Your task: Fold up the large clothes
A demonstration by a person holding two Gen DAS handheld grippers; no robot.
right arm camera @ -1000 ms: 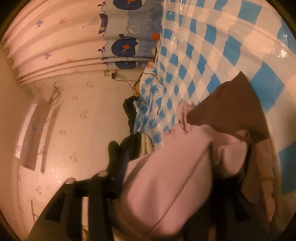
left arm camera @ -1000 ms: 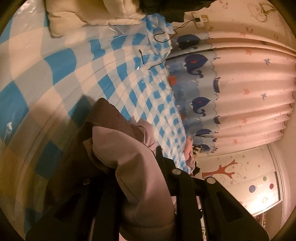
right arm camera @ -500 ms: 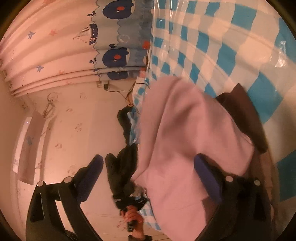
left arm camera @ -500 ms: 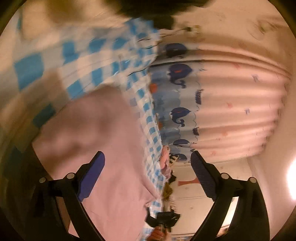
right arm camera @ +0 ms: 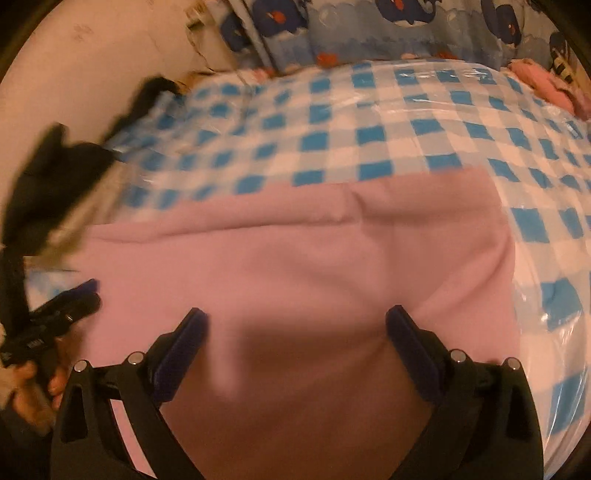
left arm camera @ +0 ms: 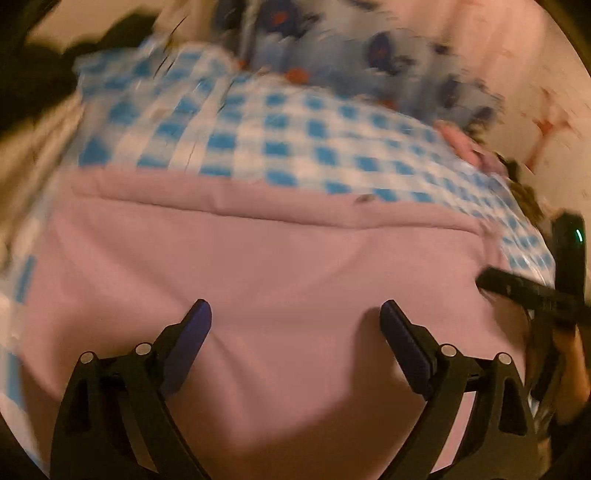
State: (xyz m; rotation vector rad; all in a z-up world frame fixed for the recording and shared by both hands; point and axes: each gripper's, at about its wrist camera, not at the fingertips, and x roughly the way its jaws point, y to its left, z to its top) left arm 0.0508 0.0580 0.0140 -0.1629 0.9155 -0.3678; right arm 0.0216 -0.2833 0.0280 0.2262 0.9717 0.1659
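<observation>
A large pink garment (left arm camera: pixel 266 266) (right arm camera: pixel 303 258) lies folded flat on the blue-and-white checked bed cover (left arm camera: pixel 295 140) (right arm camera: pixel 351 122), its far edge a straight fold. Over its near part my left gripper (left arm camera: pixel 295 325) stands open, with only flat cloth showing between the fingers. In the same way my right gripper (right arm camera: pixel 295 332) hangs open above the garment's near part, holding nothing. Each view catches the other gripper at its edge: the right one (left arm camera: pixel 532 291) in the left wrist view, the left one (right arm camera: pixel 59 314) in a person's hand in the right wrist view.
A whale-print curtain (right arm camera: pixel 388 29) hangs behind the bed. Dark clothing (right arm camera: pixel 55 166) is heaped at the bed's left corner, and a small pink item (right arm camera: pixel 546 85) lies at the far right. Clear plastic film covers the checked cover.
Both grippers let go of the pink garment and opened wide. Both rolled upright and pulled back, so the garment now lies flat and folded on the bed.
</observation>
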